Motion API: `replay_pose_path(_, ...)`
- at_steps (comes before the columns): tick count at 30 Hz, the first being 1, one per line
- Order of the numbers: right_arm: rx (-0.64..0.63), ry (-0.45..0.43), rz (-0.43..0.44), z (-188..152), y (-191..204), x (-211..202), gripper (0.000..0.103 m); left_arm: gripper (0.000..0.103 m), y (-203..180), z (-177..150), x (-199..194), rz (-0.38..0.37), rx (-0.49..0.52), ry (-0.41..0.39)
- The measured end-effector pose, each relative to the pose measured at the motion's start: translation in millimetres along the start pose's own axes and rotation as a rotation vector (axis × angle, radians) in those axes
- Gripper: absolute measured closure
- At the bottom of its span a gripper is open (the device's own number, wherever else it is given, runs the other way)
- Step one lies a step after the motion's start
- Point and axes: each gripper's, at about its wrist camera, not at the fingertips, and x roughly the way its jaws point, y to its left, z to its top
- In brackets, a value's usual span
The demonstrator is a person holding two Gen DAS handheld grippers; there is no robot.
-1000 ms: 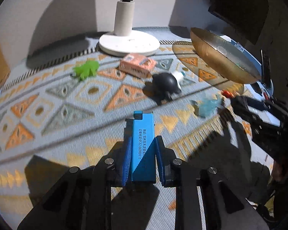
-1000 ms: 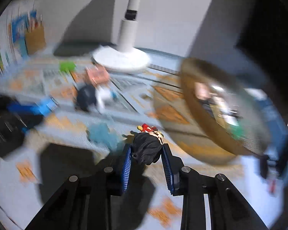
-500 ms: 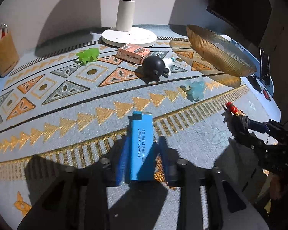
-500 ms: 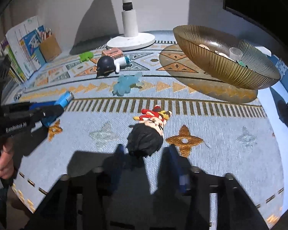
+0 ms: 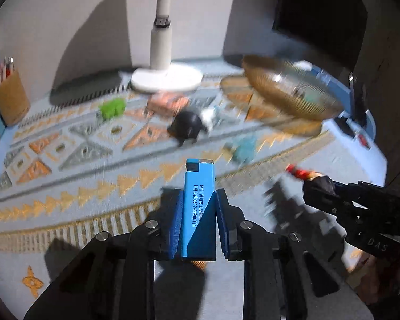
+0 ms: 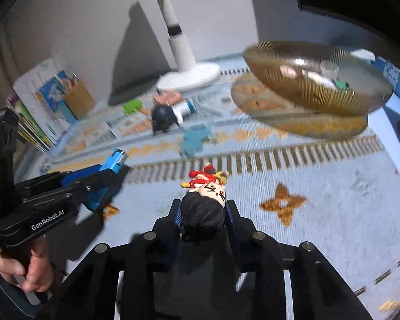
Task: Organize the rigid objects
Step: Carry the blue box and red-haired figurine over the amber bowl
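Now a big patterned rug [image 5: 66, 186] covers the table, and a ribbed brown bowl [image 6: 317, 85] sits at its far right. Nearer, the left gripper [image 5: 197, 221] has just squeezed tight on a blue lighter [image 5: 199, 208], holding it above the rug. Beside it, the right gripper [image 6: 203, 216] has just squeezed a small doll [image 6: 205, 202] by its black-haired head.

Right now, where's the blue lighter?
The blue lighter is clamped in the left gripper, bottom centre of the left wrist view, above the patterned mat, left of the right gripper.
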Motion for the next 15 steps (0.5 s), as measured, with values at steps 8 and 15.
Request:
replay_pose_path(8, -0.001, -0.268, -0.149, 71, -37, -92, 0.072, 0.082, -50, 82, -49, -0.076, 0.053, -0.211)
replay_pose_path(15, 0.075, -0.420, -0.289, 137, -103, -130, 0.072, 0.082, -102, 169, -33, -0.152, 0.078, -0.290)
